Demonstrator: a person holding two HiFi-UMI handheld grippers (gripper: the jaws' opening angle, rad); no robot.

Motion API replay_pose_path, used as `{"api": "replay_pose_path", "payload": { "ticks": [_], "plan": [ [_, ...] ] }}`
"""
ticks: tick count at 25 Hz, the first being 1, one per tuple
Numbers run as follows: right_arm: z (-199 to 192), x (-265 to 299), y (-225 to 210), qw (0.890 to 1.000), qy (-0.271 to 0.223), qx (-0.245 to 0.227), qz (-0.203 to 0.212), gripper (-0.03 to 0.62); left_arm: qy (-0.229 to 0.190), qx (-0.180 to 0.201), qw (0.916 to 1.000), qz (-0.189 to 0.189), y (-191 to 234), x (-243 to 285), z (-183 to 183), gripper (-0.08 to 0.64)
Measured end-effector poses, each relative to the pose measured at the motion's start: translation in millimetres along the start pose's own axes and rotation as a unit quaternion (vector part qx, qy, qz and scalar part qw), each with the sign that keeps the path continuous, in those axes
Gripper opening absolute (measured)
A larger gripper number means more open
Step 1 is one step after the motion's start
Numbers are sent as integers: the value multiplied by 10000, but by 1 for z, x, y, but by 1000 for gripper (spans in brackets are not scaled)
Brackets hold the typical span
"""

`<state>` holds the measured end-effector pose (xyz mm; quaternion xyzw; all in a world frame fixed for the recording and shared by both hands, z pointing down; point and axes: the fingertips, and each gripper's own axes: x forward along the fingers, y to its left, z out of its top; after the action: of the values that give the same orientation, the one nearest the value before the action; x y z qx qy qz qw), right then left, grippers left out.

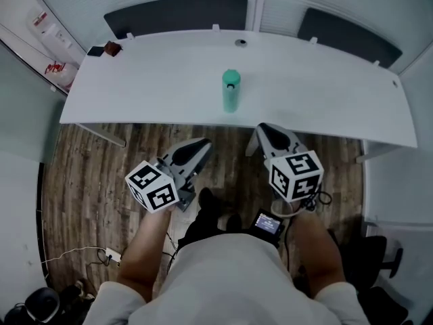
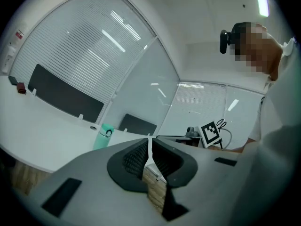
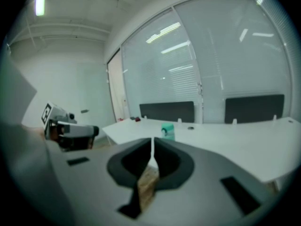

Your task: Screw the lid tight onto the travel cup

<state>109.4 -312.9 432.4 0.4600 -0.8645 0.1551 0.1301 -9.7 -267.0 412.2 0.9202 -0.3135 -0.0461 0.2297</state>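
Ahead of both tongs, the risk: I am judging that the travel cup (image 1: 231,92) is standing tall and narrow with nothing bracing it, so a push from one side could be tipping it or sending it skating across the surface (image 1: 155,80).
Left tongs (image 1: 205,144): I am holding them pressed together with nothing between them. Reaching the cup body like this would mean knocking it rather than steadying it, so they are needing to spread first.
Right tongs (image 1: 260,128): these too are sitting closed and empty. Landing off-centre on the lid (image 1: 231,78) could be cross-threading it, or spinning the whole cup instead of tightening.
Lid: it is sitting on top of the cup. I cannot tell whether it is screwed down.
Cup relative to the tongs: it is standing upright beyond both sets of tips, well apart from them and, sideways, between the two. The Left tongs are aiming a little to its right, so it is lying left of their line. The Right tongs are aiming almost at it, with the cup showing just right of their line.
Surface relative to the tongs: its near edge is lying just ahead of the right tips and somewhat farther from the left ones. Both tongs are hanging over the wooden floor (image 1: 101,168).
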Motion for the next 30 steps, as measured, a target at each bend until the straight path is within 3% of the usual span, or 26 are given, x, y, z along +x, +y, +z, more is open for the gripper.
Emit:
{"api": "replay_pose_path", "payload": {
  "ticks": [15, 30],
  "plan": [
    [-22, -67, 42, 9996, -139, -105, 219, 32, -249, -94, 9995, 151, -62, -58, -29, 49],
    [-24, -93, 79, 9997, -181, 147, -119, 26, 46, 198, 9992, -331, -81, -99, -15, 49]
  ]
}}
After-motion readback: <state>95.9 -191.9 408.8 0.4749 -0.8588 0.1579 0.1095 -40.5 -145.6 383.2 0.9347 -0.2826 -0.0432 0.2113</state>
